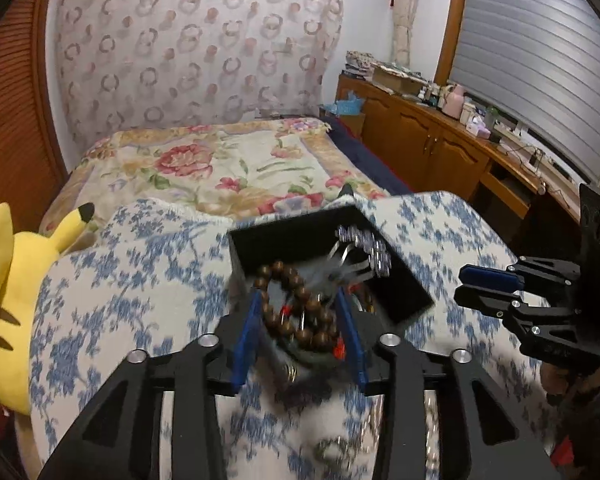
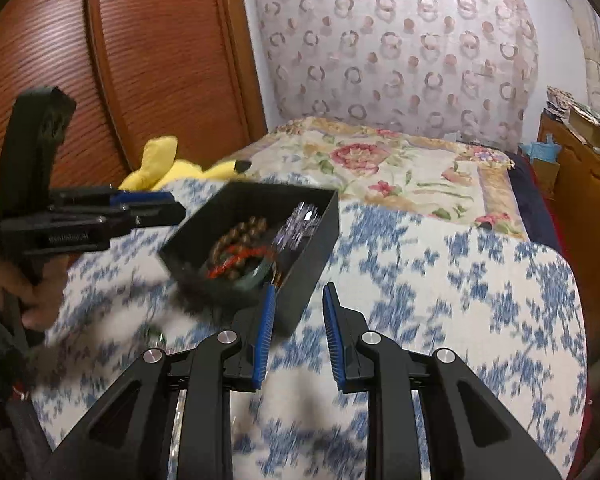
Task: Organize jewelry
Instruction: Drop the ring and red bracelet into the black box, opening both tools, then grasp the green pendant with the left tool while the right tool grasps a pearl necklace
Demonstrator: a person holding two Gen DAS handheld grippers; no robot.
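A black open box [image 1: 396, 296] [image 2: 320, 240] sits on a blue-and-white floral cloth. Inside lie a brown wooden bead bracelet [image 1: 300, 304] [image 2: 240, 232], a sparkly silver piece [image 1: 364, 248] [image 2: 300, 224], a red cord [image 2: 236, 260] and a dark bangle [image 2: 256, 276]. My left gripper [image 1: 300, 312] is open, its blue pads on either side of the bead bracelet at the box's near corner, not touching it. My right gripper [image 2: 298, 300] is open and empty, its left pad at the box's near corner. In the left wrist view the right gripper [image 1: 468, 284] shows at the right.
A yellow plush toy [image 1: 12, 288] [image 2: 172, 168] lies at the left on the bed. A floral bedspread [image 1: 220, 164] lies beyond the cloth. A wooden cabinet [image 1: 440, 140] with clutter stands at the right. A small ring-like item [image 1: 332, 448] lies on the cloth near me.
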